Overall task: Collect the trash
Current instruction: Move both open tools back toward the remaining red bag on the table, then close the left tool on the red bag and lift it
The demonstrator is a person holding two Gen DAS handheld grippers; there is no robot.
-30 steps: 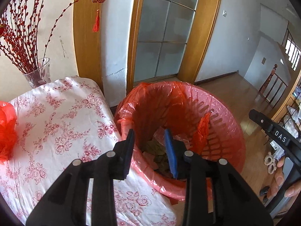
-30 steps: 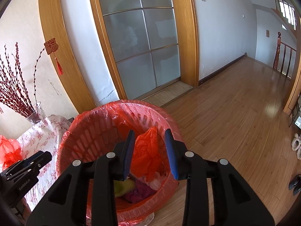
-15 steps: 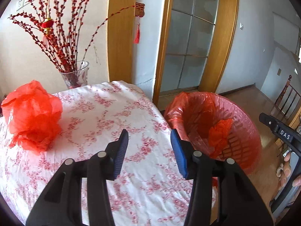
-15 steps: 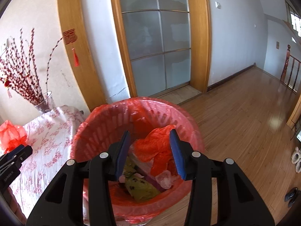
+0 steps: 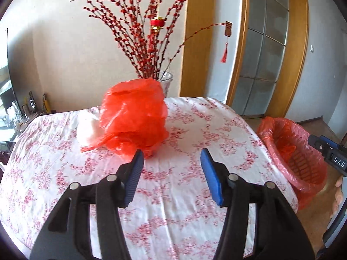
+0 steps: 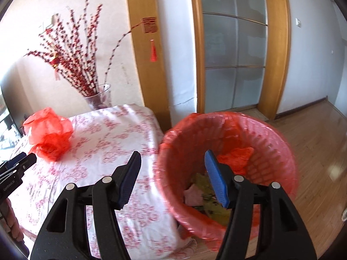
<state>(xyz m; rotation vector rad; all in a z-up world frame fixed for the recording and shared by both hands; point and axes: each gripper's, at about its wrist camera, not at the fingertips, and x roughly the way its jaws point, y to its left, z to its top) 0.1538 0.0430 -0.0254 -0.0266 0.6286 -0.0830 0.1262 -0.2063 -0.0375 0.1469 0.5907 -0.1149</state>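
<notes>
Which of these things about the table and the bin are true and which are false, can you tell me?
1. A crumpled red plastic bag lies on the flowered tablecloth. True.
2. The left gripper is squeezing the red bag. False: its jaws are opening with nothing between them, and the bag lies just beyond them.
3. The trash bin is lined with a red bag and has rubbish in it. True.
4. The bin stands on top of the table. False: it stands on the wooden floor beside the table.
5. The right gripper carries a piece of trash. False: its jaws are opening and hold nothing.
6. A glass vase of red branches stands behind the bag. True.
</notes>
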